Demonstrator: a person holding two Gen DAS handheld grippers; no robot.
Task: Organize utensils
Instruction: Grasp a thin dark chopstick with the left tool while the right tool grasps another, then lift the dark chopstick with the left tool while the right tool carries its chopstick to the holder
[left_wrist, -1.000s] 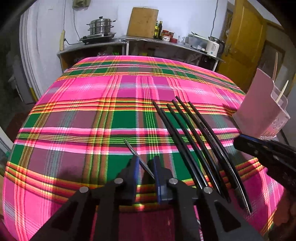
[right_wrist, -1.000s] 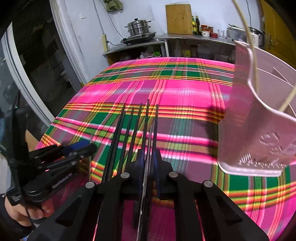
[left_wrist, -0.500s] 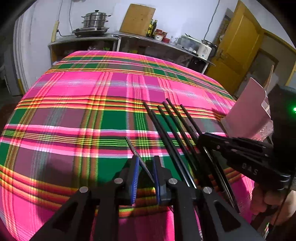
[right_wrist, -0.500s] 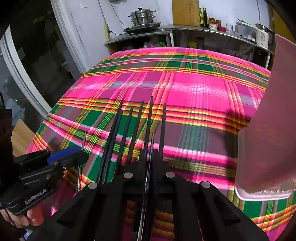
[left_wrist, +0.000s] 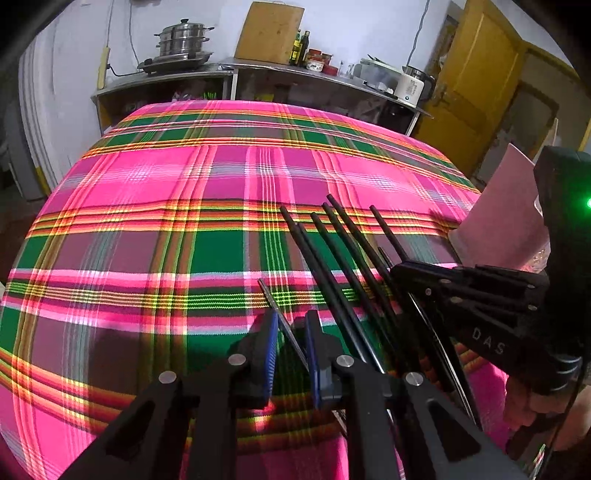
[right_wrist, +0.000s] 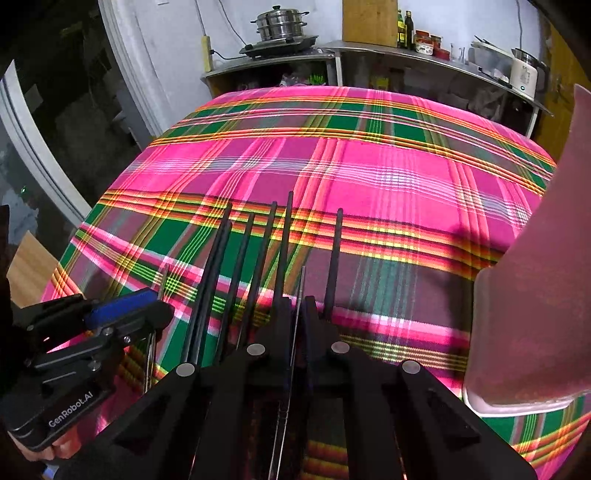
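Note:
Several black chopsticks (left_wrist: 332, 258) (right_wrist: 258, 251) lie side by side on the pink and green plaid cloth (left_wrist: 166, 221). One black chopstick (right_wrist: 334, 258) lies a little apart on their right. My left gripper (left_wrist: 291, 332) (right_wrist: 166, 314) is shut on a thin metal chopstick (left_wrist: 273, 299) that runs slantwise between its blue pads. My right gripper (right_wrist: 295, 314) (left_wrist: 397, 267) is shut on a second thin metal chopstick (right_wrist: 301, 288), low over the near ends of the black ones. A pink utensil holder (left_wrist: 506, 206) (right_wrist: 535, 295) stands at the right.
A counter (left_wrist: 295, 70) behind the table carries a steamer pot (left_wrist: 181, 40), a cutting board, bottles and a white kettle (right_wrist: 524, 74). A yellow door (left_wrist: 480, 85) is at the back right. A hand (left_wrist: 524, 406) holds the right gripper.
The right gripper's pads closed on the thin metal chopstick. In the left wrist view it came in from the right edge over the black chopsticks. The left gripper's hold is unchanged.

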